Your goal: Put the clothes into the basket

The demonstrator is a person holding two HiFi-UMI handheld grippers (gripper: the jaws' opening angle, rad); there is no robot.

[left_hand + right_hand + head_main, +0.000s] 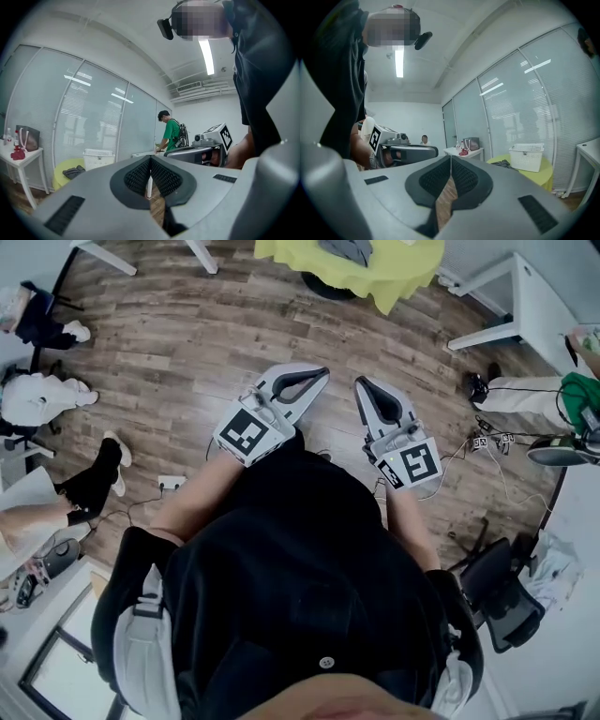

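Looking down, the head view shows left gripper [319, 374] and right gripper [361, 385] aimed at the table [403, 268], jaws closed on nothing; the left gripper view puts clothes [74, 172] on that table beside the basket [98, 159], the right gripper view likewise, so opening before reaching seems wise.

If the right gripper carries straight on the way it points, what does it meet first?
Nothing close: the right gripper points level over floor. The first thing in line looks to be the far white side table; the yellow table lies right of it.
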